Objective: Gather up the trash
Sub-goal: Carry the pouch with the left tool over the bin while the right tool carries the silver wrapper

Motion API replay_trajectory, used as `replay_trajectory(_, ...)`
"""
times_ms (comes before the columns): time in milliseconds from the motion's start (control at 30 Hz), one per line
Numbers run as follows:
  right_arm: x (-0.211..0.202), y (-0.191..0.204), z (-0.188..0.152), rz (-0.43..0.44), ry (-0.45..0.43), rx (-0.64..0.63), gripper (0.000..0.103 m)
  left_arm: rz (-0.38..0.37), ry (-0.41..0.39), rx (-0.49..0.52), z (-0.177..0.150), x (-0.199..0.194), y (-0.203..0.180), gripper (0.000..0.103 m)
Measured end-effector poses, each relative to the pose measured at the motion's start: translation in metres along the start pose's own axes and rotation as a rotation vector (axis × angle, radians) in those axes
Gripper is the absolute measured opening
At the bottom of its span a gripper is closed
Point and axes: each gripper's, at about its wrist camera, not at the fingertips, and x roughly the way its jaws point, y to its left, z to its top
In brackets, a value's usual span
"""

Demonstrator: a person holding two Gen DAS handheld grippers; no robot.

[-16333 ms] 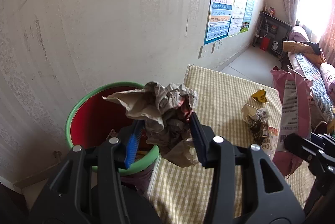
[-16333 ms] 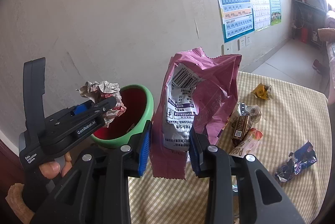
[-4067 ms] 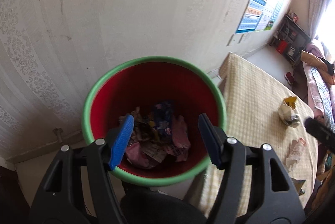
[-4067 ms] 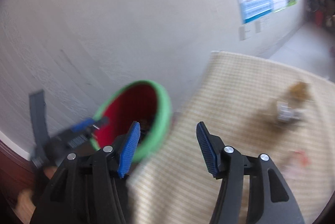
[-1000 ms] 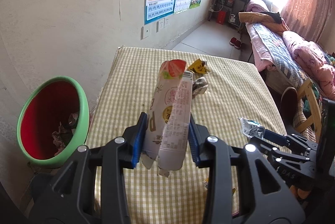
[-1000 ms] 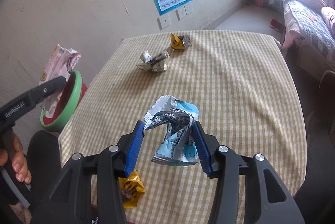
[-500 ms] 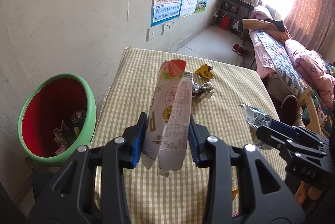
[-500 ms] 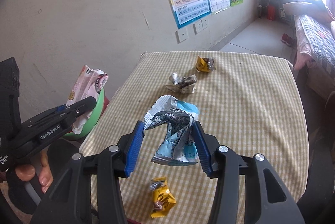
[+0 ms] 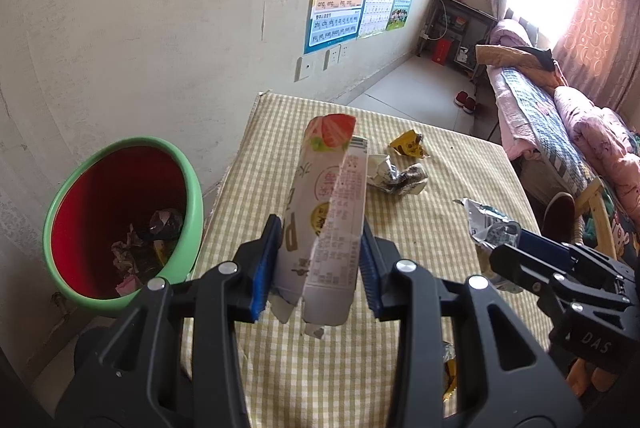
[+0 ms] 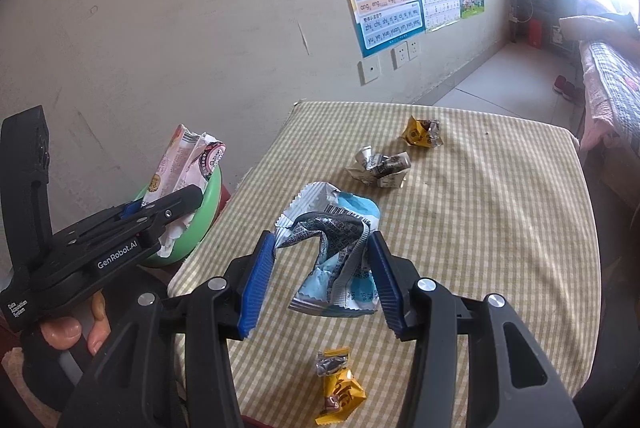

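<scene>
Left claw [image 9: 318, 264] clamped on tall white wrapper [image 9: 326, 211] with strawberry print, held upright over table [image 9: 448, 187] edge. Green bin [image 9: 120, 224] with red inside sits left of table, trash in bottom. Right claw [image 9: 504, 240] at right grips crumpled blue-silver wrapper [image 9: 482, 220]. Yellow wrapper [image 9: 408, 143] and crumpled silver wrapper [image 9: 394, 177] lie farther back on checked cloth.

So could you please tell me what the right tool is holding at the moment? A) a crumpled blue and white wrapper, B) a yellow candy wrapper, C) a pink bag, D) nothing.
A: the right tool is shut on a crumpled blue and white wrapper, held above the checked table; the yellow wrappers lie on the cloth.
</scene>
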Motion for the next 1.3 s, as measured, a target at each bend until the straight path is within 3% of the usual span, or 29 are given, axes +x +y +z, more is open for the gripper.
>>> replay_trajectory(400, 0.014, 0.024, 0.006, 0.032, 0.034, -0.056, 0.047, 0.018, -0.005, -0.038, 0.001, 0.0, 0.02, 0.036)
replay_trajectory(867, 0.045, 0.071, 0.018, 0.087, 0.074, -0.143, 0.048, 0.203, -0.019, -0.138, 0.002, -0.013, 0.108, 0.036)
replay_trajectory(1300, 0.077, 0.109, 0.016, 0.144, 0.134, -0.198, 0.048, 0.207, -0.003, -0.186, -0.003, -0.008, 0.136, 0.036)
